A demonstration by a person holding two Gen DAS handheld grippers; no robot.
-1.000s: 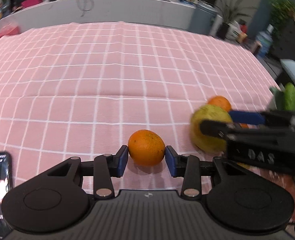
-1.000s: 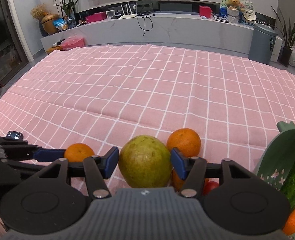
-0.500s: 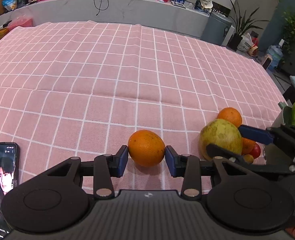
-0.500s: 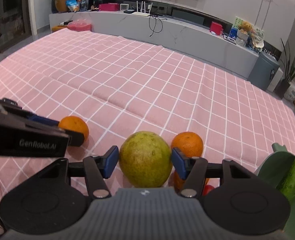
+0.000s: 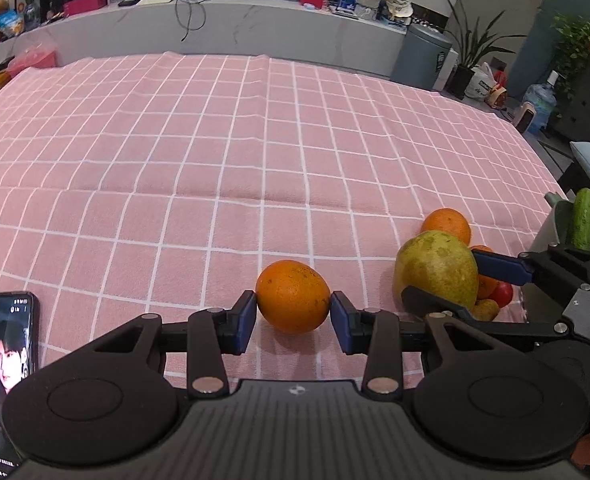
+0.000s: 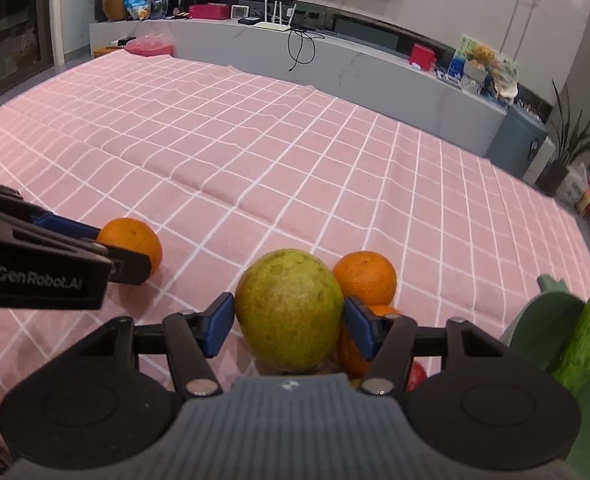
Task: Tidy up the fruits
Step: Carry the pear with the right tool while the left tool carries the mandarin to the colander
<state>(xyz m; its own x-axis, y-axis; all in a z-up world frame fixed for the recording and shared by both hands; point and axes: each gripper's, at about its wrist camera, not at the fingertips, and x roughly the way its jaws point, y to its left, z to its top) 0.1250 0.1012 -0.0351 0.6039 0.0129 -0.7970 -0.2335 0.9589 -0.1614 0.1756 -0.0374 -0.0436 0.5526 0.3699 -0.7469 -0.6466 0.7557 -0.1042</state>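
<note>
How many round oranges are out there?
3 at least: one orange between the left gripper fingers, one behind the green pear, one partly hidden beside it.

Counter w/ pink white-grid tablecloth [image 5: 255,140], creased across the middle. On it, near edge: one orange [image 5: 293,295] sitting between the left claw [image 5: 291,316] pads. To its right, a fruit cluster: big green-yellow fruit [image 5: 437,268] between the right claw [image 6: 289,316] pads, second orange [image 5: 447,224] just behind, touching. Smaller orange and red fruits tucked behind that, partly hidden. Phone [image 5: 3,364] far left, screen lit. Green holder [image 6: 543,312] w/ cucumber [image 6: 587,340] at right edge.
</note>
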